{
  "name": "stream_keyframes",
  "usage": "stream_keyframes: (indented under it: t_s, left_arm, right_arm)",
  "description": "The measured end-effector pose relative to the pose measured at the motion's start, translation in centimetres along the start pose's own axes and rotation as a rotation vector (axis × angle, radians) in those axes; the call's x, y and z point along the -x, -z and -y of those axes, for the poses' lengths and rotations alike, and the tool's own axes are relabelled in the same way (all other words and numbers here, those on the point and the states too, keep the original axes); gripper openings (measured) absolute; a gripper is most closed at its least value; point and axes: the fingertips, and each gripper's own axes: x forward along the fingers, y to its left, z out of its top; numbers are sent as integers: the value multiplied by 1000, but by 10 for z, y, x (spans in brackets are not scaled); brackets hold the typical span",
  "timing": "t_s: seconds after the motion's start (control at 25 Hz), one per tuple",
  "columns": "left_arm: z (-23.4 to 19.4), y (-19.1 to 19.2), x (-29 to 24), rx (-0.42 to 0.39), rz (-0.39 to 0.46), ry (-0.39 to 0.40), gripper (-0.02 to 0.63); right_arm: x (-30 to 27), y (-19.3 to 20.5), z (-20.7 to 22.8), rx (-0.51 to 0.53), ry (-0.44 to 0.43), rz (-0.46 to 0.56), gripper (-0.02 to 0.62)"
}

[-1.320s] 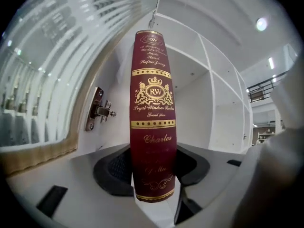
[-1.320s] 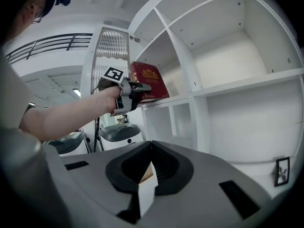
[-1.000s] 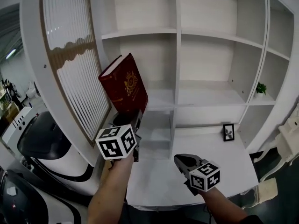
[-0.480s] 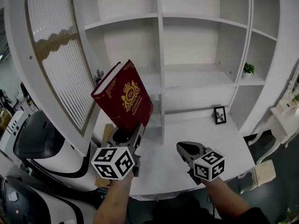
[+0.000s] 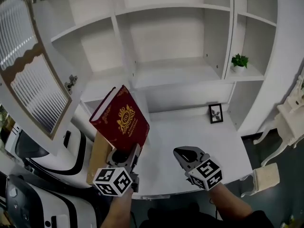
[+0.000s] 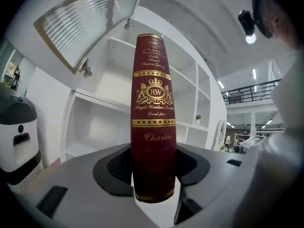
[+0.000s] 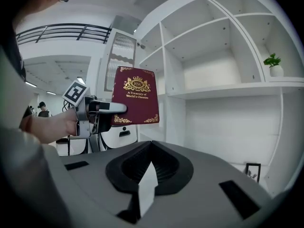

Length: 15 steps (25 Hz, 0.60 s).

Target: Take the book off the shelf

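A dark red hardback book (image 5: pixel 121 120) with gold print is out of the white shelf unit (image 5: pixel 175 75), held tilted above the left end of the desk. My left gripper (image 5: pixel 126 153) is shut on its lower edge. In the left gripper view the book's spine (image 6: pixel 154 118) stands upright between the jaws of that gripper (image 6: pixel 153 177). The right gripper view shows the front cover (image 7: pixel 135 101) with the left gripper (image 7: pixel 116 110) clamped on it. My right gripper (image 5: pixel 183 153) hovers over the desk to the right of the book, its jaws together and holding nothing; it (image 7: pixel 151 148) points at the shelves.
A small framed picture (image 5: pixel 215 113) leans at the back of the white desk (image 5: pixel 190 132). A potted plant (image 5: pixel 239 61) sits on a right-hand shelf. A cabinet door with ribbed glass (image 5: pixel 28 80) hangs open at left, above a white and black machine (image 5: pixel 28 151).
The left gripper has carried the book down and back from the shelves towards me. The right gripper has come back with it, still with nothing in it.
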Motion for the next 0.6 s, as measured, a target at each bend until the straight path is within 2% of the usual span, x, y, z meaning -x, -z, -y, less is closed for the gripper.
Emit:
stream_keyframes:
  t_s: [0.16,0.28,0.4,0.6]
  left_arm:
    - [44,25,-21,-32,-8,-26,222]
    - [66,43,-34,-68,-21,-46,222]
    - [81,64,-39,-99,-43,-47,222]
    - [84,95,-38,-66,-86,-14,221]
  right_arm:
    - [28,24,43,-28,4,2,14]
    - [39,40,64,-88,-3,32,14]
    - [42,62,63,-159,-33,37,14]
    - [41,86,49,-224,-39,17,14]
